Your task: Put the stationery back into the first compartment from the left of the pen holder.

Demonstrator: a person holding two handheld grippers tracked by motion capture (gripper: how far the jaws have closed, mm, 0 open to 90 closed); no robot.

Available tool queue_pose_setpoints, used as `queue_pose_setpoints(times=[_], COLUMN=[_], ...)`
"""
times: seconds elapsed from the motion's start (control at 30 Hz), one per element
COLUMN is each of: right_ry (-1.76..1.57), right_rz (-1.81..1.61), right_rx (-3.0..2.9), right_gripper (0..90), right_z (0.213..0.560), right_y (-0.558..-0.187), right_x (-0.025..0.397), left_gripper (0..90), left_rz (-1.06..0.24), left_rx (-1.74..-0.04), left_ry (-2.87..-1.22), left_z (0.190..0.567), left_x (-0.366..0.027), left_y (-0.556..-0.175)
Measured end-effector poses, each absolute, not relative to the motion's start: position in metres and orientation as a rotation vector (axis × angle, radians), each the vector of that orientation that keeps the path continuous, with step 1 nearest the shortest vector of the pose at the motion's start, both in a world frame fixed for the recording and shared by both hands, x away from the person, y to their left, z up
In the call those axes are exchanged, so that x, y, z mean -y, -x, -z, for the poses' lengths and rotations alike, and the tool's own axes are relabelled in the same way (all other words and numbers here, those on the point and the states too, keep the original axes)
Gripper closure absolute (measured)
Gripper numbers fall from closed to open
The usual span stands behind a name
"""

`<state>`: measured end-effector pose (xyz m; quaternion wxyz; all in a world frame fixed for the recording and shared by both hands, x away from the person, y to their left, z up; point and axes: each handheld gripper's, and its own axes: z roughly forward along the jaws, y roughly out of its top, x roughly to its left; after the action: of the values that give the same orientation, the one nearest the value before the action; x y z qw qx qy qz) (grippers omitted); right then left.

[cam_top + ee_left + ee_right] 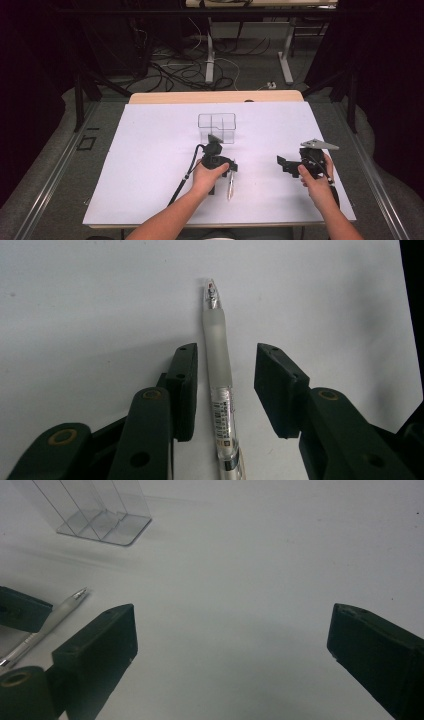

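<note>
I'm working over the white surface [150,165], the clear divided holder [216,127] standing beyond. My left claw [225,385] is hanging released, straddling the pen [219,390], whose long axis runs between its jaws. My right claw [232,645] is idling released, farther off.

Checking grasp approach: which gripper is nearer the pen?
Left. The left gripper straddles the pen, open jaws on either side of the barrel, which lies flat on the table. The right gripper hovers open, well off to the pen's right.

Pen [218,390] end cut off; label seemingly unreadable.
</note>
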<state>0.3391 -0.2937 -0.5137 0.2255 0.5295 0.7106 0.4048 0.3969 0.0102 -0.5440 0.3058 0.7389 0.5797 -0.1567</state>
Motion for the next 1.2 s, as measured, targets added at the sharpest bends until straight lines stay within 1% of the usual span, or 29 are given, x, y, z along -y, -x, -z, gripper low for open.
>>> queue_pose_setpoints(times=[0.33, 0.93, 1.2], right_ry=[-1.468, -1.462, -1.471], right_rz=[-1.128, -1.108, -1.116], right_rx=[-1.970, -1.976, -1.982], right_gripper=[0.1, 0.0, 0.0], right_z=[0.5138, 0.5140, 0.5141], right_y=[-0.3397, -0.3400, -0.3396], right_x=[0.2936, 0.2936, 0.2924], left_gripper=[68.2, 76.9, 78.3], left_rz=[0.407, 0.384, 0.384], left_rx=[-1.539, -1.542, -1.552], left_ry=[-1.964, -1.985, -1.978], left_z=[0.5448, 0.5458, 0.5456], left_x=[-0.0088, -0.0062, -0.0058], left_y=[-0.3973, -0.3977, -0.3971])
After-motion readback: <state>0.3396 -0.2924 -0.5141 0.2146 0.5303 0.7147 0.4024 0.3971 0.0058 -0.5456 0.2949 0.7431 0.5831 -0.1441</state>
